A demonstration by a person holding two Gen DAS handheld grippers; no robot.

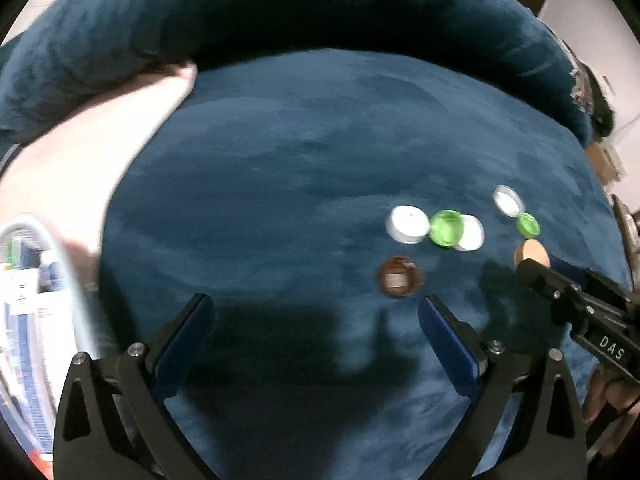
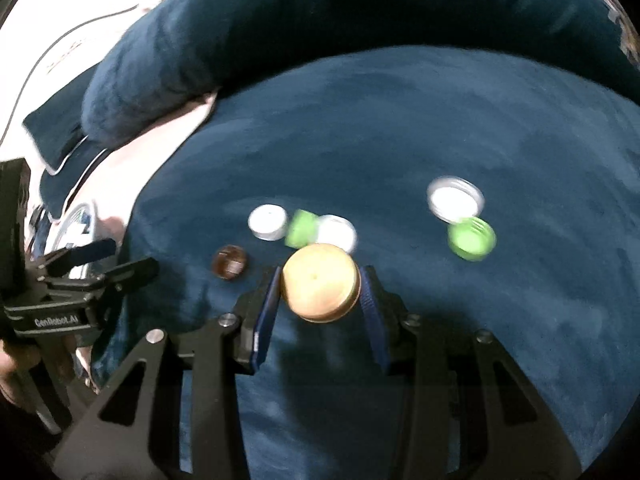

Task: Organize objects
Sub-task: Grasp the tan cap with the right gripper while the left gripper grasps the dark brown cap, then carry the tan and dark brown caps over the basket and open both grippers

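Bottle caps lie on a dark blue velvet cushion (image 1: 280, 152). My right gripper (image 2: 320, 288) is shut on a tan cap (image 2: 320, 288), held just above the cushion; the tan cap also shows in the left wrist view (image 1: 532, 254). A brown cap (image 1: 399, 277) (image 2: 229, 267) lies alone. Two white caps (image 1: 407, 224) (image 2: 267, 222) flank a green cap (image 1: 446, 228) (image 2: 301, 227). Another white cap (image 1: 508, 200) (image 2: 455, 200) touches a second green cap (image 1: 528, 225) (image 2: 471, 239). My left gripper (image 1: 316, 312) is open and empty, just left of the brown cap.
The cushion's raised blue rim (image 1: 240, 12) curves round the back. A pale sheet (image 1: 80, 160) lies to the left. A clear plastic package (image 1: 28, 300) sits at the far left edge.
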